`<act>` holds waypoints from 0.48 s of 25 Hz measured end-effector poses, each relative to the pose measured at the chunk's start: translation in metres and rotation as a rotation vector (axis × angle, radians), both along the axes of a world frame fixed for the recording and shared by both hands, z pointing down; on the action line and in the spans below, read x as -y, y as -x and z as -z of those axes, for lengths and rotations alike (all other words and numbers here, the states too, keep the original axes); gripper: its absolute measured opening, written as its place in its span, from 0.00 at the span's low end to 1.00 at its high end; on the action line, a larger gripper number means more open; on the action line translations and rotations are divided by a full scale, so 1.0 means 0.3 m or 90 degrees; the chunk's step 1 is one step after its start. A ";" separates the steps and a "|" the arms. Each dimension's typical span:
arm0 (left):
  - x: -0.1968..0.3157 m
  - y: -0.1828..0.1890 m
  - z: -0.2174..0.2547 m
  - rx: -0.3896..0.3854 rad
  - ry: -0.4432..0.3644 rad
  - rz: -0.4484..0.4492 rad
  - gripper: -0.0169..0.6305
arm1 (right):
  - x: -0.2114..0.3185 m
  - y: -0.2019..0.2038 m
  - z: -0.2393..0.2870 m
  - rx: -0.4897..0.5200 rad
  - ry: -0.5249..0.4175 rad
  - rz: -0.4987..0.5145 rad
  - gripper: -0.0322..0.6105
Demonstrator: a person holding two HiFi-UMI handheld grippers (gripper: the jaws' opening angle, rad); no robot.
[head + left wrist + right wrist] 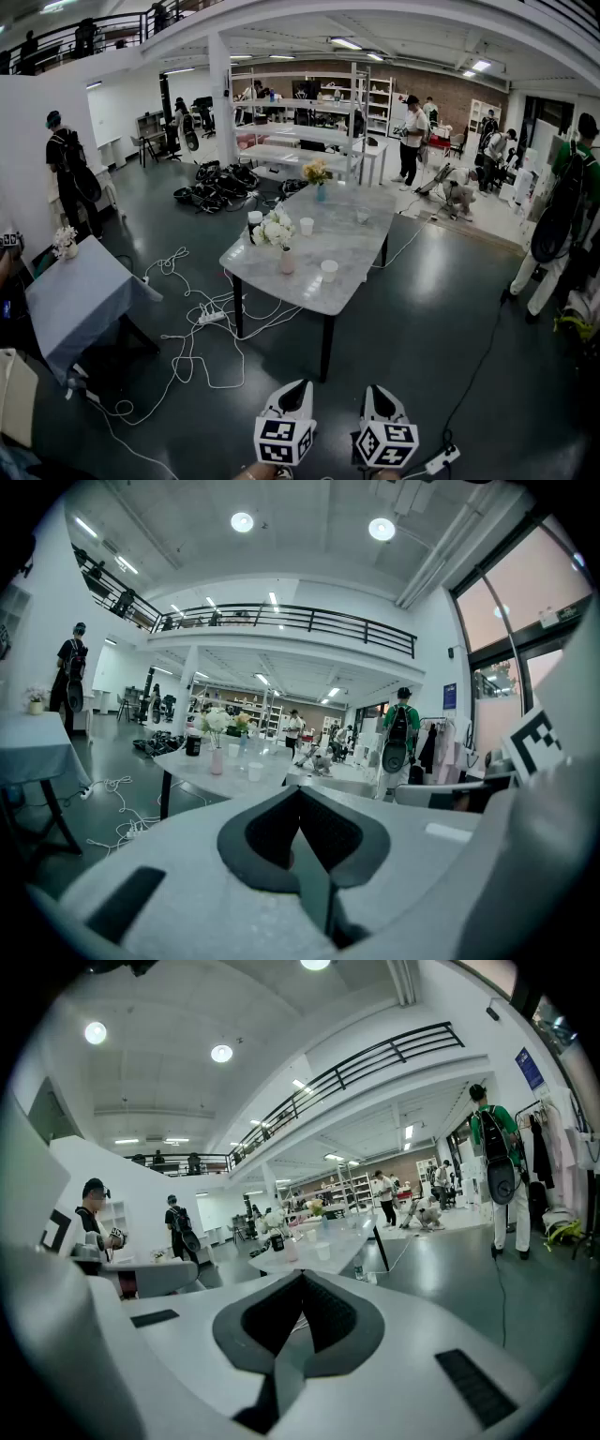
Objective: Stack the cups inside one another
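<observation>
Sitting apart on the marble table [352, 246]: near cup [329, 271] by its front edge, far cup [307, 226] toward its middle, pink vase [287, 262] along its left side. Holding left gripper [296, 387] and right gripper [374, 392] well short of the table, jaws pressing together on nothing.

I see the hall evenly bright under round white ceiling lamps [242, 521], pale glare streaking the glossy dark grey floor [427, 309], and both gripper views bowing hard into black, soft-focused corners.
</observation>
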State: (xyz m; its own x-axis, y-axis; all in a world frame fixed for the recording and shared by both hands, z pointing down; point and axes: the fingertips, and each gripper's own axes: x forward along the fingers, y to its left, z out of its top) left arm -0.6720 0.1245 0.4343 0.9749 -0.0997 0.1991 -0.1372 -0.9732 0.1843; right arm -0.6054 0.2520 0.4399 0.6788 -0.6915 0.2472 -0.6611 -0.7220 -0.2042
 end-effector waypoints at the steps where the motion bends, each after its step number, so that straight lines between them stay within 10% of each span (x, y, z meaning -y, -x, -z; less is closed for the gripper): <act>1: -0.001 -0.003 -0.003 0.001 0.001 -0.001 0.02 | -0.001 -0.002 -0.003 0.001 0.000 -0.002 0.06; 12: -0.027 -0.089 -0.018 0.001 -0.002 -0.010 0.02 | -0.026 -0.075 -0.024 0.008 -0.007 -0.009 0.06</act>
